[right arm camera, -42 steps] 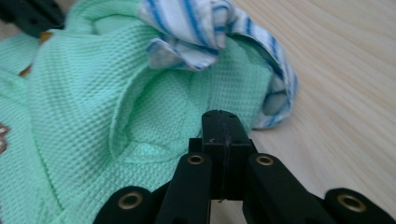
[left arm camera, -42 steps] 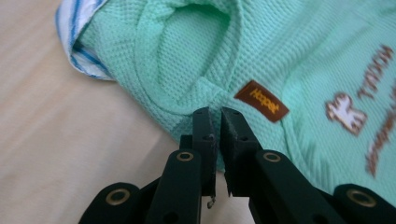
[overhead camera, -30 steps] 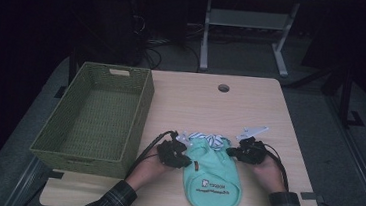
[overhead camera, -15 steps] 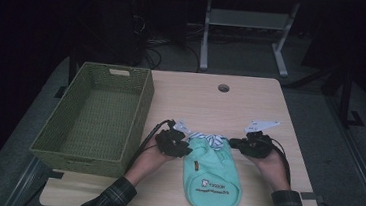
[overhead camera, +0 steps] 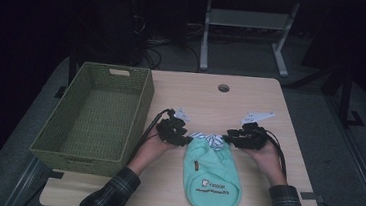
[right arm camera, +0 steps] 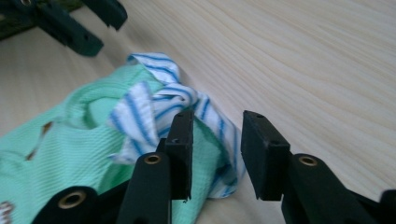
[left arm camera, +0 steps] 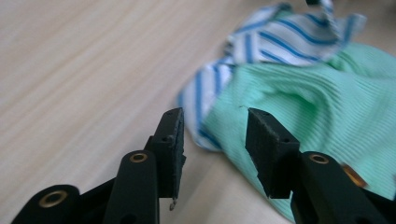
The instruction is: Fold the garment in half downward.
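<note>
So the mint-green garment is lying flat on the desk, near the front edge, roughly mid-width. Looks like a small ribbed knit piece w/ a white-and-blue striped trim bunched up at its far end, plus a small printed logo and text near the rounded front end. Long axis runs front-to-back w/ a slight slant: striped end points toward the far edge, rounded end toward the person. Fabric is soft, fine ribs, wrinkled near the stripes, smoother lower down.

Left gripper sits just beside the garment's far left corner. In the left gripper view its 2 black pads stand apart w/ nothing pressed between them, green cloth edge just past them. Jaws have just been opening.

Right gripper is at the far right corner, same deal: pads apart, striped trim lying right at them but not pinched, jaws have just been opening too.

Woven green basket, rectangular, sits along the desk's left edge. Desk top is pale wood grain, w/ a round cable hole near the far edge.
</note>
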The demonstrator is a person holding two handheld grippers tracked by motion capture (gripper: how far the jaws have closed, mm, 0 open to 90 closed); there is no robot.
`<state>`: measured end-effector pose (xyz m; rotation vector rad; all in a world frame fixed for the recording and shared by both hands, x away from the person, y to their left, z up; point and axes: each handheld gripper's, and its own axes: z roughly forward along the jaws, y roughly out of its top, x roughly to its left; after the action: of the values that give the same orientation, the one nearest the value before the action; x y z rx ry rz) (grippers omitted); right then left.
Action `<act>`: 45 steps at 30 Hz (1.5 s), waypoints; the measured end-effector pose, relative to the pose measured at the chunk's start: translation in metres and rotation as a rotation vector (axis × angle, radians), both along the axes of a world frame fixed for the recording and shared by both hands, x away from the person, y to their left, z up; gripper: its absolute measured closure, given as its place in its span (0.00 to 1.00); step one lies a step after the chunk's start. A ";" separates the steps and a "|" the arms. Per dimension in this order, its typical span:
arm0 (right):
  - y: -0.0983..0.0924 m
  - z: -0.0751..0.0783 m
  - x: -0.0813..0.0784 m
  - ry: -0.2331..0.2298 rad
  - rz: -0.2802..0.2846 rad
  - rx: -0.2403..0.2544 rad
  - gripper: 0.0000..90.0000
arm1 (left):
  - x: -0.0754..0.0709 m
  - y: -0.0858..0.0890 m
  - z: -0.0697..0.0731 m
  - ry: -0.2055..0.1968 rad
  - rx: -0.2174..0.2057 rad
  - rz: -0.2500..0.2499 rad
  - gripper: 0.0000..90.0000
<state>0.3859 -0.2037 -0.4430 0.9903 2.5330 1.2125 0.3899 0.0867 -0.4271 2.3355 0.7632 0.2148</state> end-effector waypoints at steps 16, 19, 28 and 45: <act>0.005 -0.025 0.018 0.071 0.019 -0.030 0.80 | 0.030 -0.015 -0.030 0.059 0.037 -0.004 0.63; 0.008 -0.027 0.018 0.081 0.035 -0.035 0.89 | 0.029 -0.018 -0.031 0.049 0.034 -0.029 0.75; 0.009 -0.024 0.015 0.042 0.042 -0.061 0.98 | 0.024 -0.021 -0.027 -0.013 0.051 -0.056 0.95; -0.001 0.030 -0.003 -0.178 0.006 -0.019 0.98 | 0.003 -0.015 0.032 -0.310 -0.071 -0.065 0.95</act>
<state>0.3824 -0.2043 -0.4126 0.8315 2.4068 1.2180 0.3929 0.0717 -0.3952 2.1869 0.5320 0.4995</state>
